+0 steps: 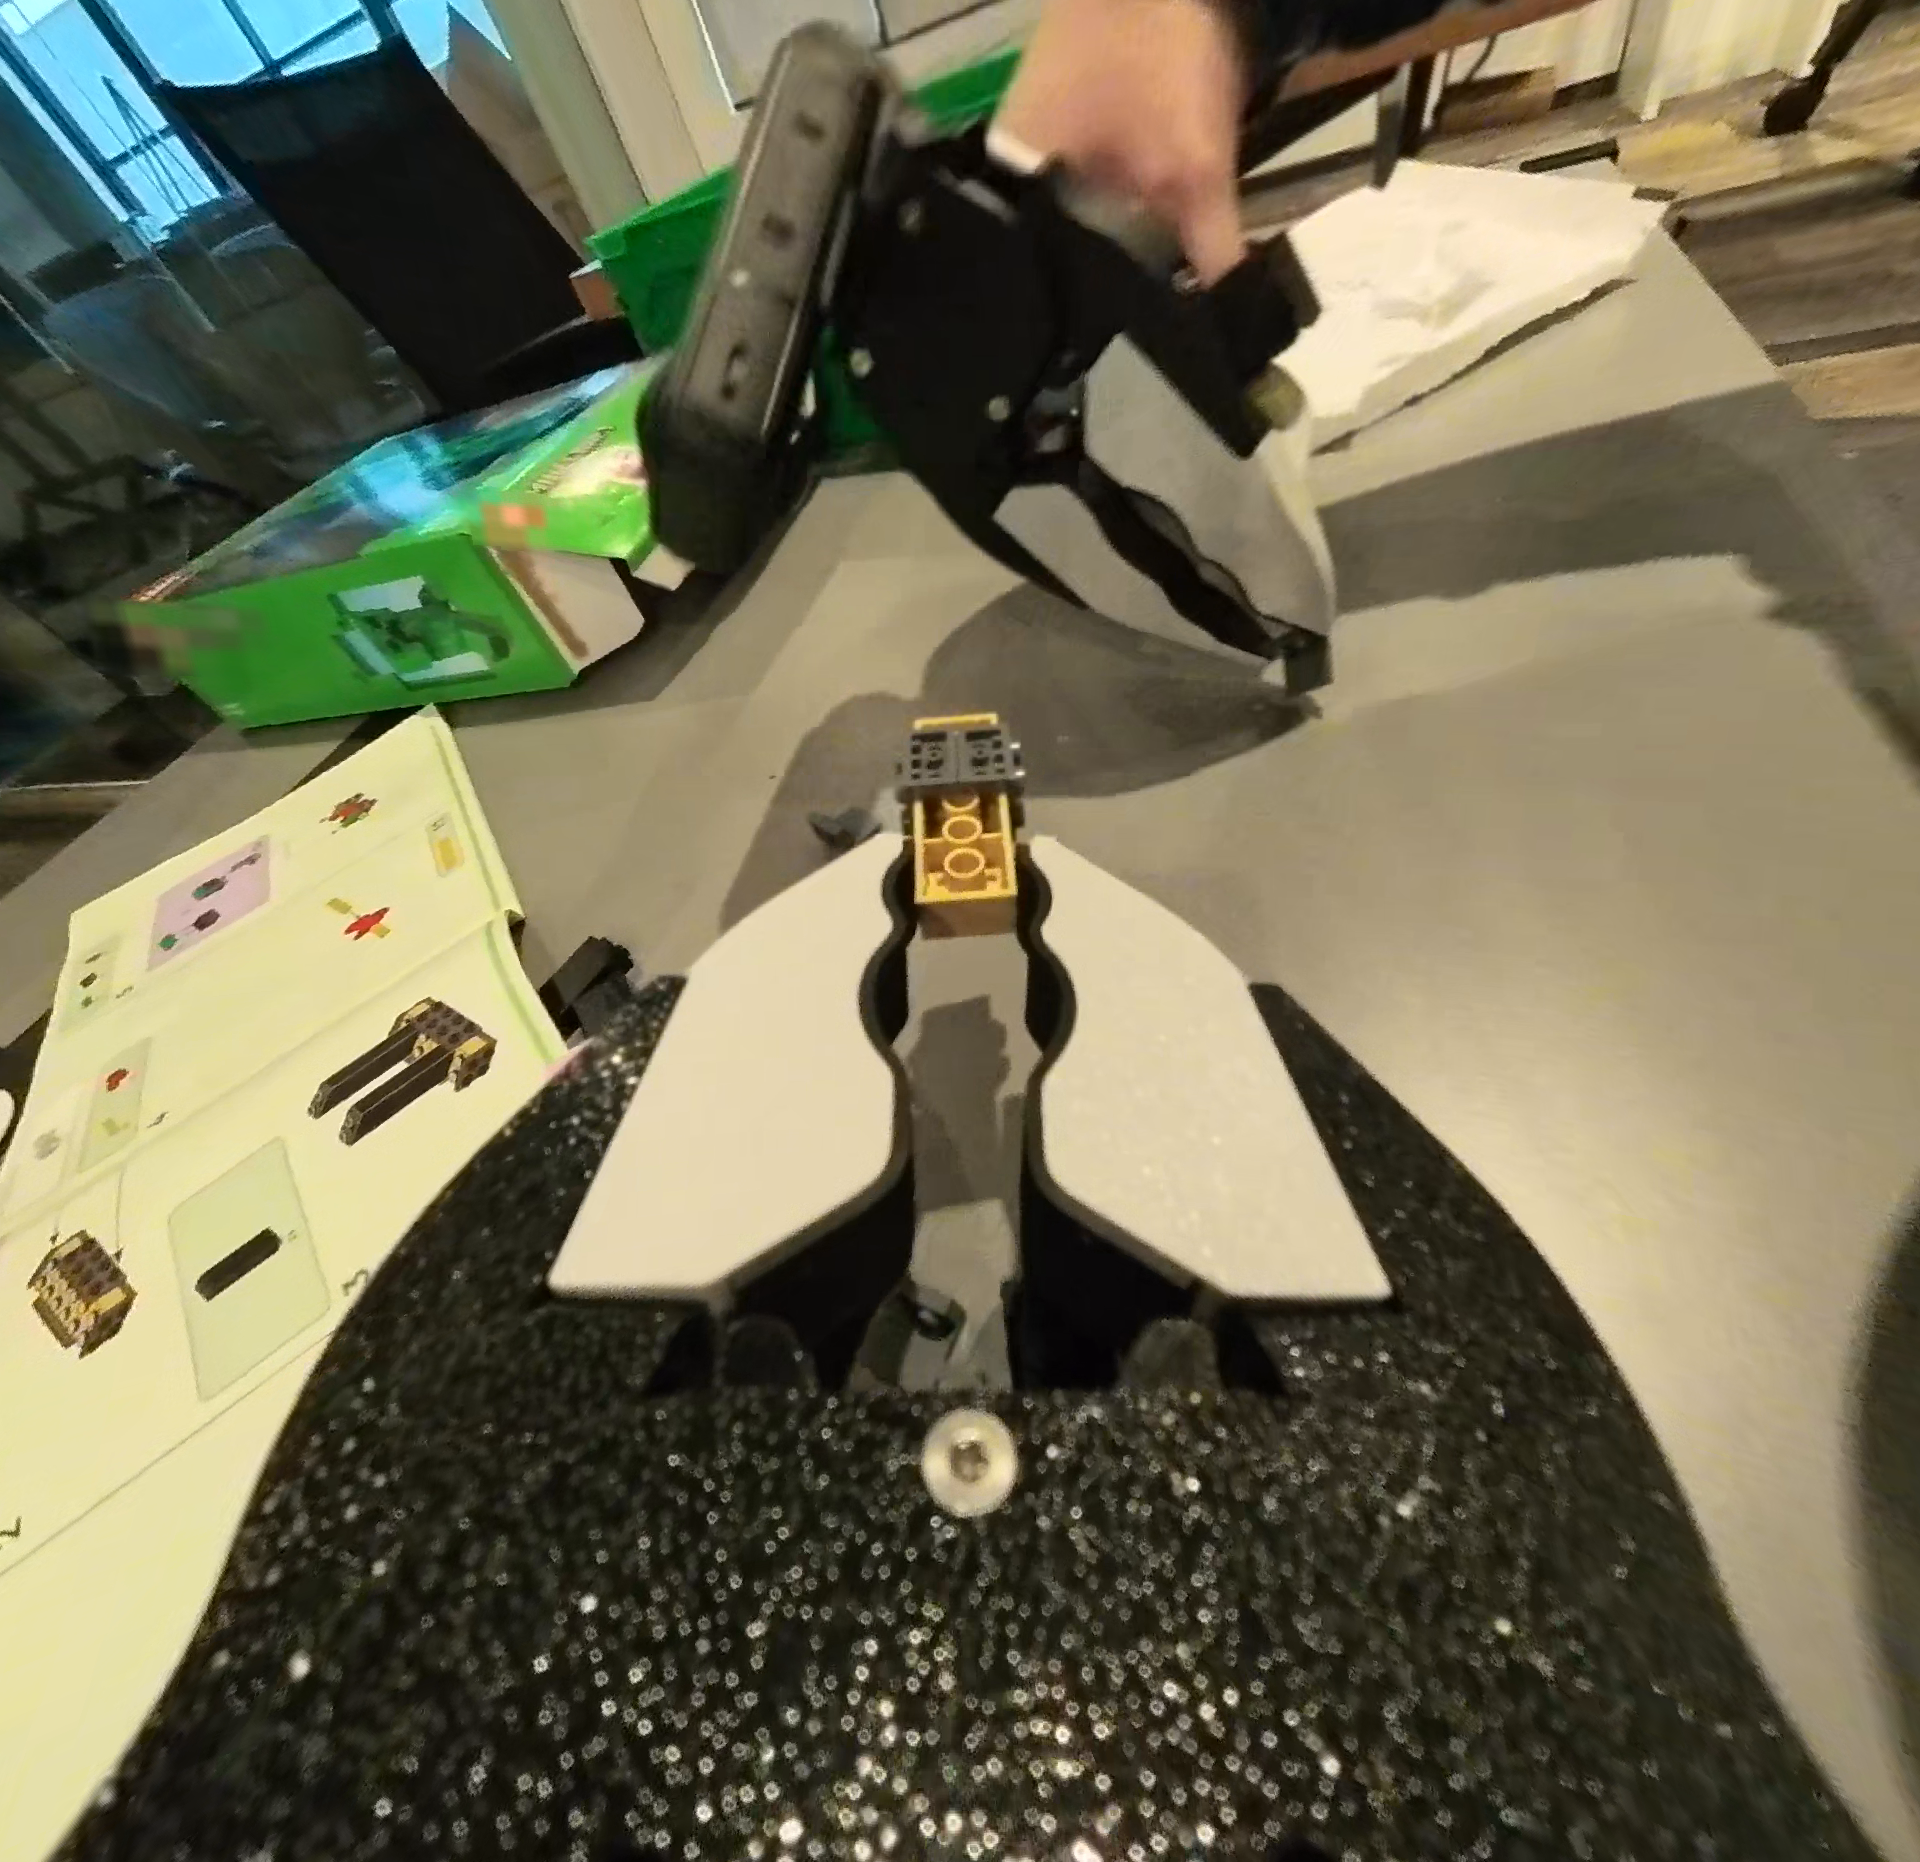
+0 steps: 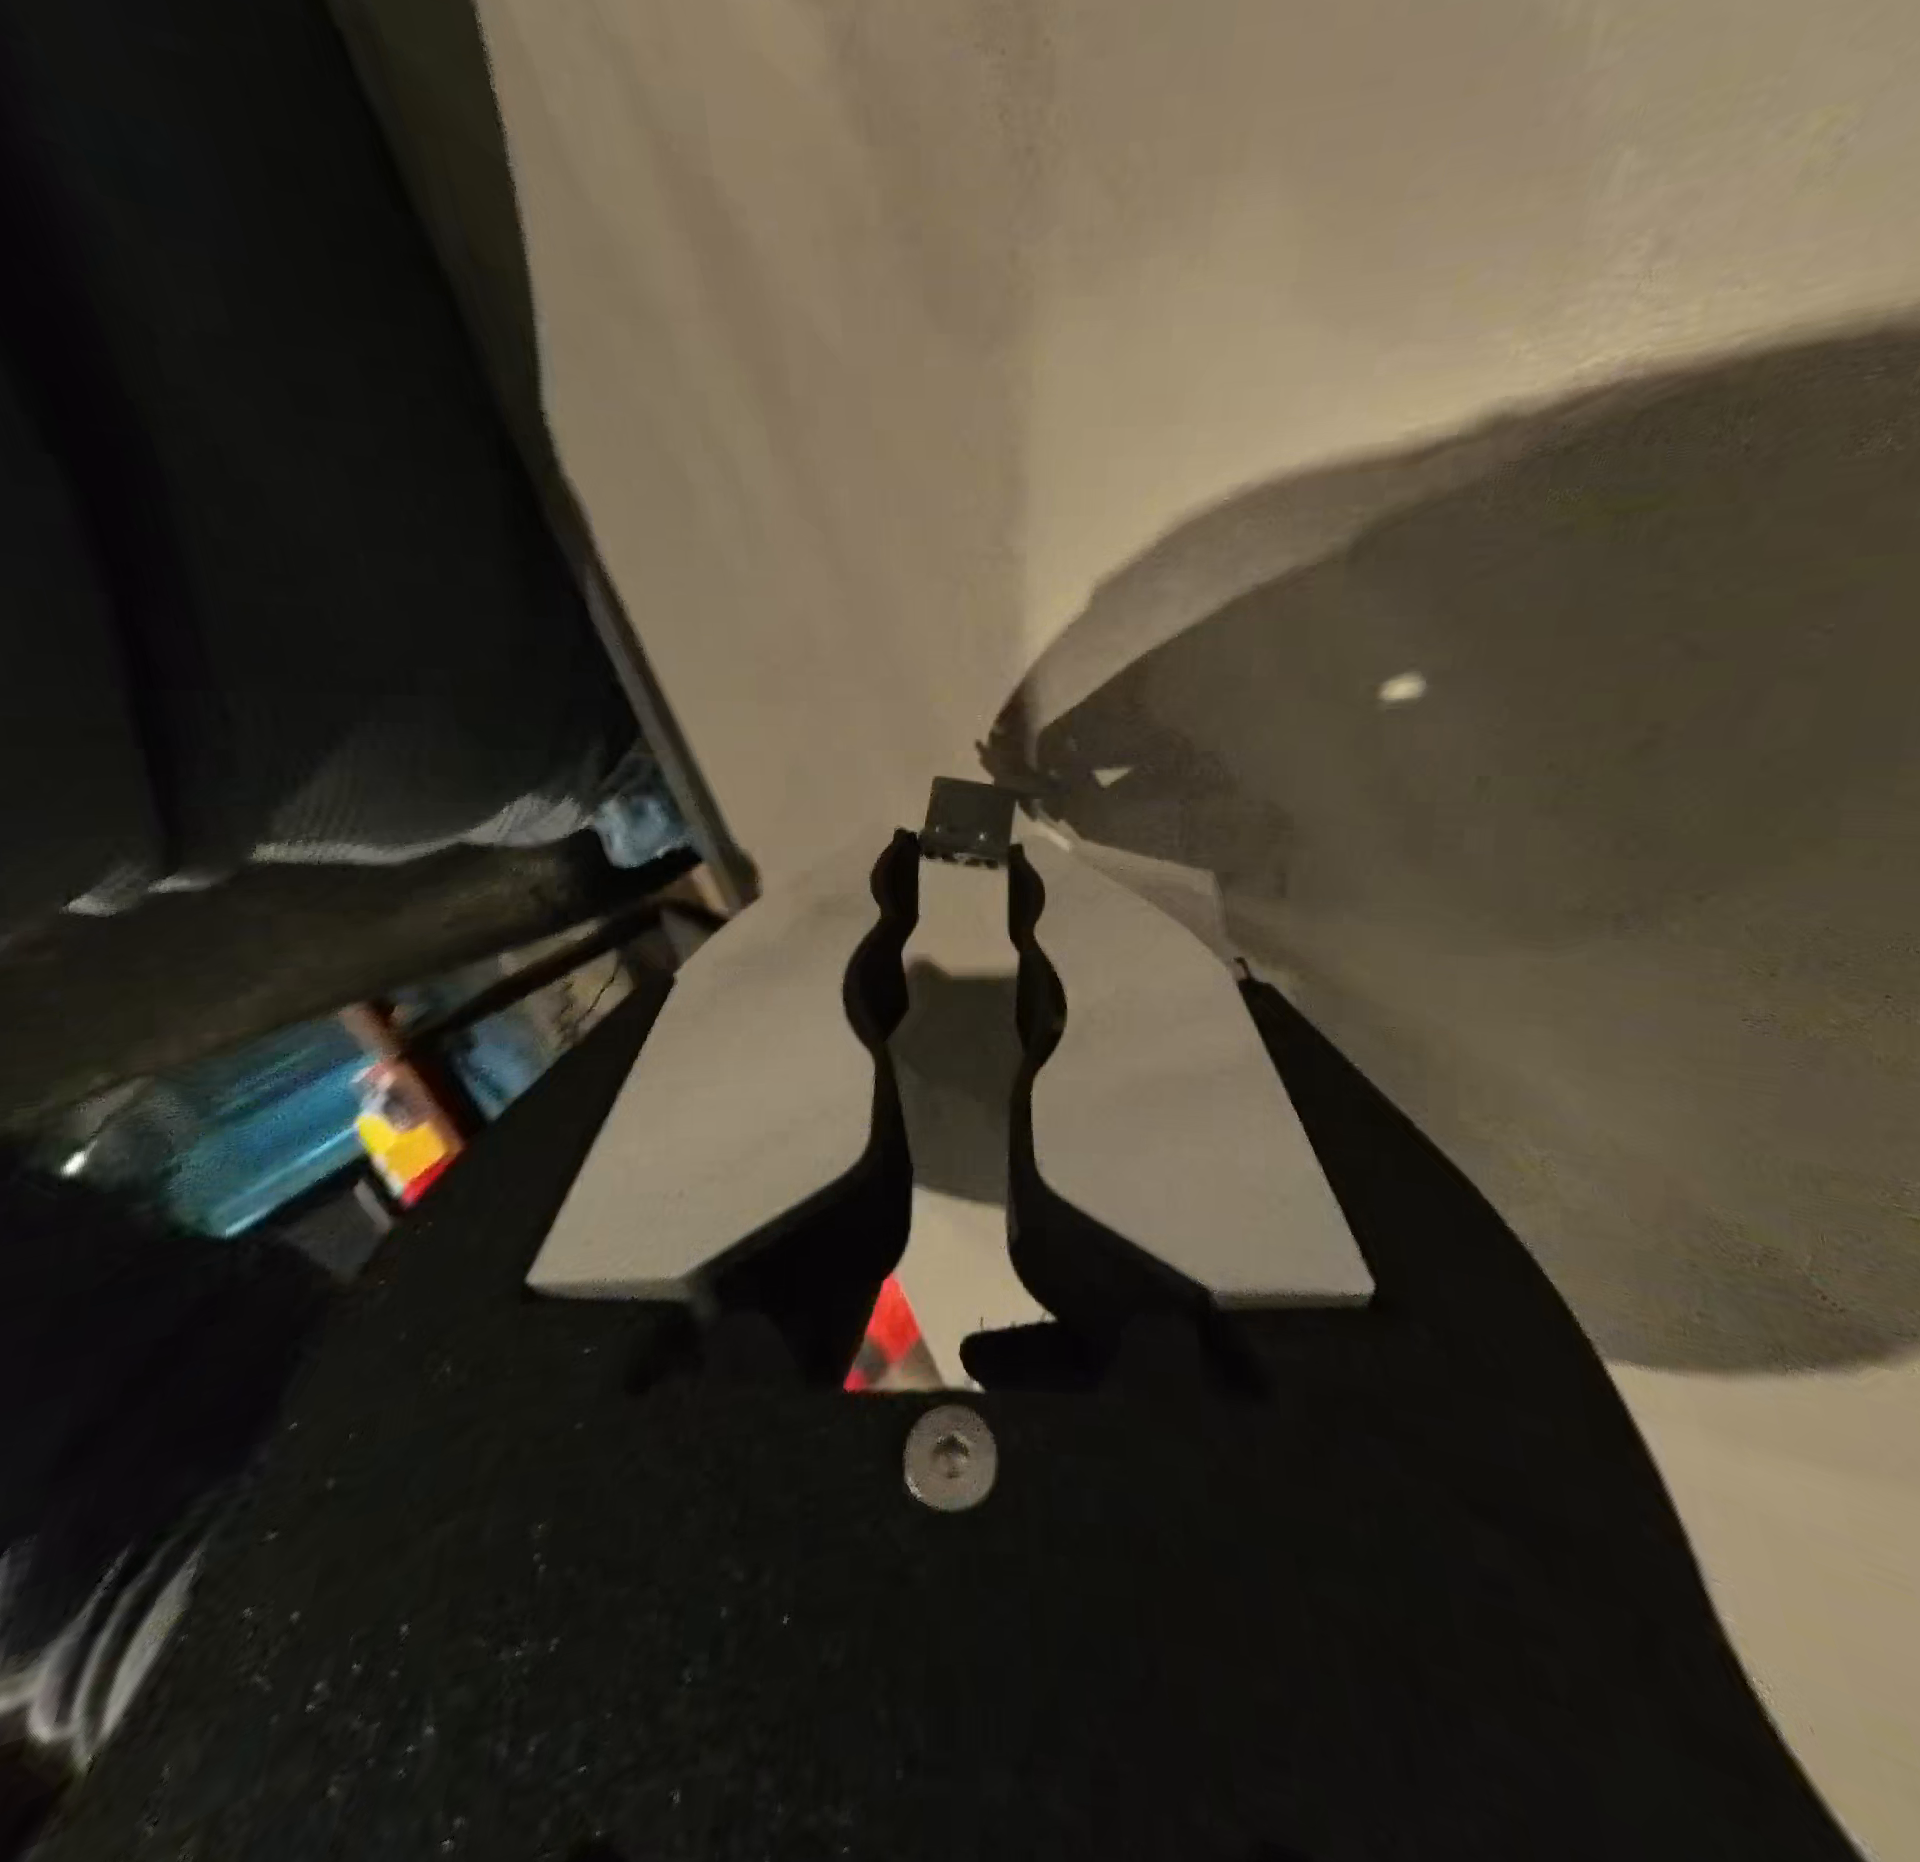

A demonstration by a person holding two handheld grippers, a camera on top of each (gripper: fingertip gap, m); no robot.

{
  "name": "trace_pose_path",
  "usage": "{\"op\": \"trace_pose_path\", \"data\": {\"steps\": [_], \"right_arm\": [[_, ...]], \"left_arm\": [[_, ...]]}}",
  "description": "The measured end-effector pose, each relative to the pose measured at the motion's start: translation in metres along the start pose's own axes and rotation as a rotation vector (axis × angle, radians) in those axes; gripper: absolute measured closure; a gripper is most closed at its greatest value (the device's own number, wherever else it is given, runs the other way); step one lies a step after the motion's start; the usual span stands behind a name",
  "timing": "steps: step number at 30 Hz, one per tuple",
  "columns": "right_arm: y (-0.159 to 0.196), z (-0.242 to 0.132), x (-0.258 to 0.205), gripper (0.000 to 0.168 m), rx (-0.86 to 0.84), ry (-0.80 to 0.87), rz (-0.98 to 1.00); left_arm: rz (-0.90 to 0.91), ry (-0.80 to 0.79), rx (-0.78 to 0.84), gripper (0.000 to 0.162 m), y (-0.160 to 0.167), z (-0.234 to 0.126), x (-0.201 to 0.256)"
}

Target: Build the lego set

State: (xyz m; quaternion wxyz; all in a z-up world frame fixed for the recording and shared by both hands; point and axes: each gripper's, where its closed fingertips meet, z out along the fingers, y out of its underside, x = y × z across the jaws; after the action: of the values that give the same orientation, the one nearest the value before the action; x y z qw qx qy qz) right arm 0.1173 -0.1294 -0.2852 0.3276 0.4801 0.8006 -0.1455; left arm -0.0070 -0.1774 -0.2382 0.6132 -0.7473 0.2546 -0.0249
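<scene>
My left gripper (image 1: 966, 877) is shut on a tan brick assembly (image 1: 966, 862) that carries dark grey studded bricks (image 1: 961, 758) at its far end, held a little above the grey table. My right gripper (image 2: 964, 854) is shut on a small dark grey brick (image 2: 968, 820) at its fingertips, close over the table. In the left wrist view the right gripper (image 1: 1294, 654) shows farther off, held by a hand (image 1: 1132, 98), tips down near the table. A small dark piece (image 1: 842, 825) lies on the table just left of the assembly.
An open instruction booklet (image 1: 260, 1064) lies at the left. A green set box (image 1: 395, 586) lies behind it, with a green bin (image 1: 707, 243) further back. White paper (image 1: 1455, 274) lies at the far right. The table edge (image 2: 644, 669) runs left of my right gripper.
</scene>
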Motion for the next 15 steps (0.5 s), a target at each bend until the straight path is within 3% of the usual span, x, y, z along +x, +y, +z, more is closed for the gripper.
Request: {"op": "trace_pose_path", "data": {"steps": [10, 15], "right_arm": [[-0.014, -0.016, 0.021, 0.145, -0.226, 0.016, -0.106], [-0.027, -0.024, 0.027, 0.136, -0.130, 0.144, -0.191]], "left_arm": [[-0.013, 0.037, 0.004, 0.145, -0.001, 0.001, 0.005], [-0.012, 0.029, 0.005, 0.145, -0.001, 0.000, 0.004]]}}
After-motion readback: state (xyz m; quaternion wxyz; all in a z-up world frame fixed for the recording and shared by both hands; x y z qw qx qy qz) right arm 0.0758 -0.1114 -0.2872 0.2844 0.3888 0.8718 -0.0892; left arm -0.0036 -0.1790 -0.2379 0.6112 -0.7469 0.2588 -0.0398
